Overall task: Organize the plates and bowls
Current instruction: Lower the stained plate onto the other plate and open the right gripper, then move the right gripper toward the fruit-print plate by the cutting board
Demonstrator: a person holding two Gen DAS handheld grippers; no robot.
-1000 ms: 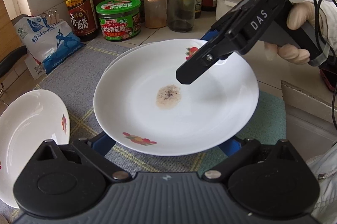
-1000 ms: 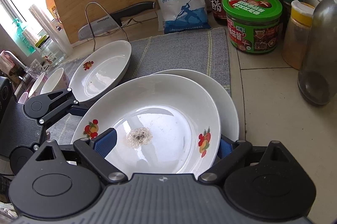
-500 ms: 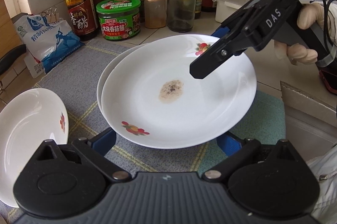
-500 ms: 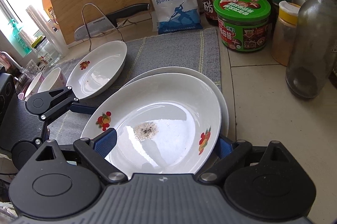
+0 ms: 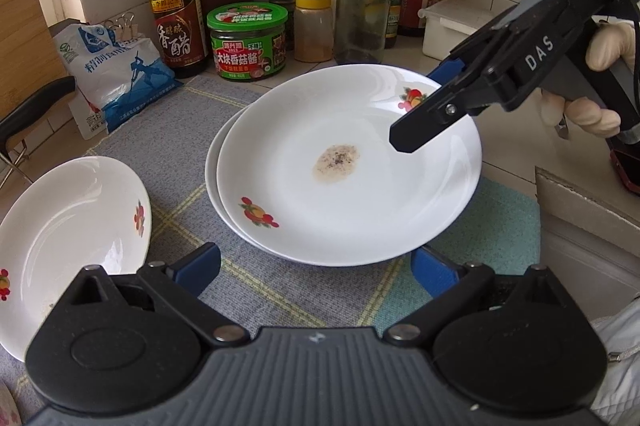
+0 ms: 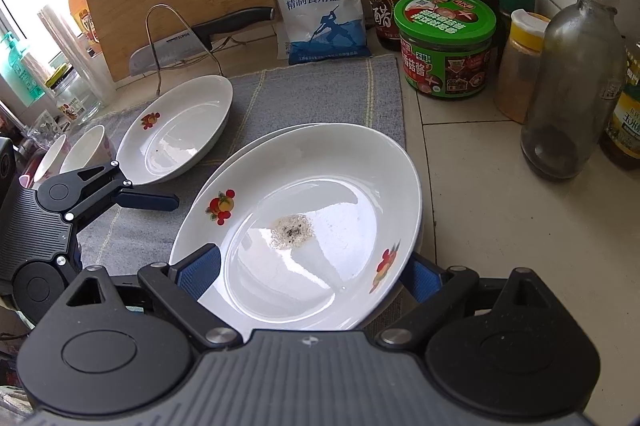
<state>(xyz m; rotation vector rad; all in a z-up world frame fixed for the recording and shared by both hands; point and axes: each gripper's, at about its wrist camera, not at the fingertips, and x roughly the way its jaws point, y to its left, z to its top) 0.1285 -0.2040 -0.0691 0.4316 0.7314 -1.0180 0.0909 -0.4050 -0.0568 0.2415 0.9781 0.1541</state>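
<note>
so soiled plate (image 6: 320, 194) sits btwn right tongs (image 6: 316, 272), prob gripped.

White top plate (image 5: 360, 194) w/ fruit print, dirty spot in centre, on second plate (image 5: 212, 182); third plate (image 5: 76, 226) apart, left.

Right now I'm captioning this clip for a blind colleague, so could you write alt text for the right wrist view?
A white fruit-print plate with a speckled stain sits nested on a second plate between the right gripper's wide blue-padded jaws. To the left, the left gripper points toward an empty oval dish on a grey mat; sauce jars and bottles line the counter behind.
</note>
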